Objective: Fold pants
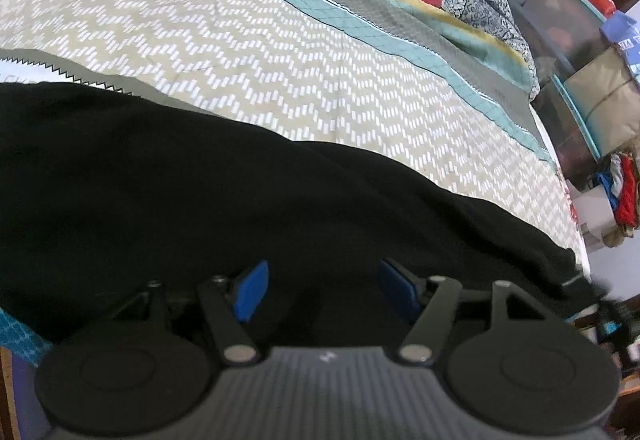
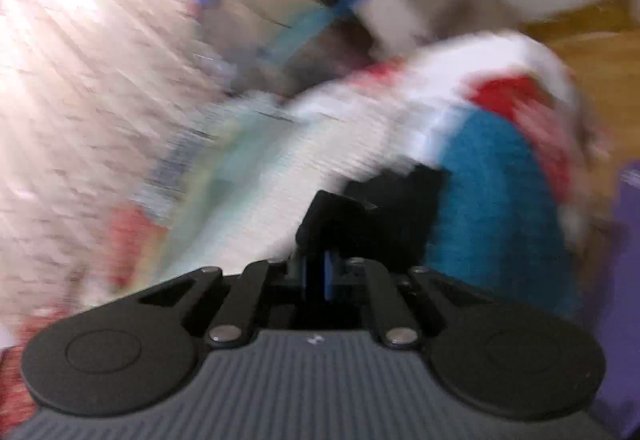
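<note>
Shelf [image 1: 576, 52] compartments hold bags, beside red clothes [image 1: 626, 192].

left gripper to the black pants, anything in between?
Nothing visible. The left gripper is open directly over the black pants, its blue pads apart with only the dark fabric beyond them. The pants lie on the zigzag bedspread, and nothing else sits on that stretch of cloth.
</note>
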Action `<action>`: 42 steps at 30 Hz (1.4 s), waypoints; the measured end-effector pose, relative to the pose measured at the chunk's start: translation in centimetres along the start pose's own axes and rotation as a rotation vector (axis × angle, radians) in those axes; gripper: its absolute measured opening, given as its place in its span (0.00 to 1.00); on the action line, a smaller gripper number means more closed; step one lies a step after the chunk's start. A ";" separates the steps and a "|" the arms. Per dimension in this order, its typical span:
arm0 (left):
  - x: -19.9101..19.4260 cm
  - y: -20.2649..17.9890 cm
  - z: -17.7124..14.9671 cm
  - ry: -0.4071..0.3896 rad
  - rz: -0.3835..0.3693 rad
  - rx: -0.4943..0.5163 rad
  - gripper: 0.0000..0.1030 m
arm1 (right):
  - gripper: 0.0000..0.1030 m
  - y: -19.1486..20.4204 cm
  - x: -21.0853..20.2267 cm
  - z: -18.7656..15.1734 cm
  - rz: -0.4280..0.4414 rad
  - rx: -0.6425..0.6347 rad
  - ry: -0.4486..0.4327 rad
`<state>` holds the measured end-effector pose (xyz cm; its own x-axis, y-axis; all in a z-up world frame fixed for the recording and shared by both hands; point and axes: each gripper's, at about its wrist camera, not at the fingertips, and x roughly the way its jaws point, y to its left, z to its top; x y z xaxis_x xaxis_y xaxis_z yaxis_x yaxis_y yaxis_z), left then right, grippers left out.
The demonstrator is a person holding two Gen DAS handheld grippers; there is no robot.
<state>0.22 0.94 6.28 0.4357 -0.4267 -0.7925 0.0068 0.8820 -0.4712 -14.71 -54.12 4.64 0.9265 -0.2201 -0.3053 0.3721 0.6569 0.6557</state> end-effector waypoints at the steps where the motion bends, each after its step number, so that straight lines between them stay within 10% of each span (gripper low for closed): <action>1: 0.1 -0.2 0.0 0.005 0.006 0.001 0.62 | 0.10 0.8 -0.1 0.9 0.058 -0.018 -0.016; 6: 0.4 -1.1 -0.1 0.015 0.003 -0.004 0.62 | 0.10 2.5 -0.1 4.7 0.193 -0.075 -0.109; 13: 0.7 -1.3 -0.4 0.031 0.025 -0.010 0.62 | 0.14 -6.8 3.6 1.2 -0.095 0.118 0.073; 18: 1.1 -1.9 -0.3 0.046 0.024 0.000 0.62 | 0.55 -6.2 -0.6 1.0 -0.096 0.100 -0.116; 34: 0.5 -0.3 -0.4 0.034 -0.005 -0.038 0.68 | 0.53 -5.1 3.2 1.4 -0.219 0.045 0.032; 38: 0.2 0.1 -0.6 0.028 -0.018 -0.035 0.68 | 0.25 -4.5 3.5 1.6 -0.272 -0.015 0.059; 42: -0.2 1.0 -0.7 0.019 -0.025 -0.059 0.68 | 0.20 -2.2 2.4 1.9 -0.231 -0.049 0.043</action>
<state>-0.51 1.71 5.68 0.4186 -0.4529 -0.7872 -0.0360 0.8578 -0.5127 -13.20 -57.44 3.78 0.8133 -0.3381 -0.4735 0.5699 0.6270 0.5311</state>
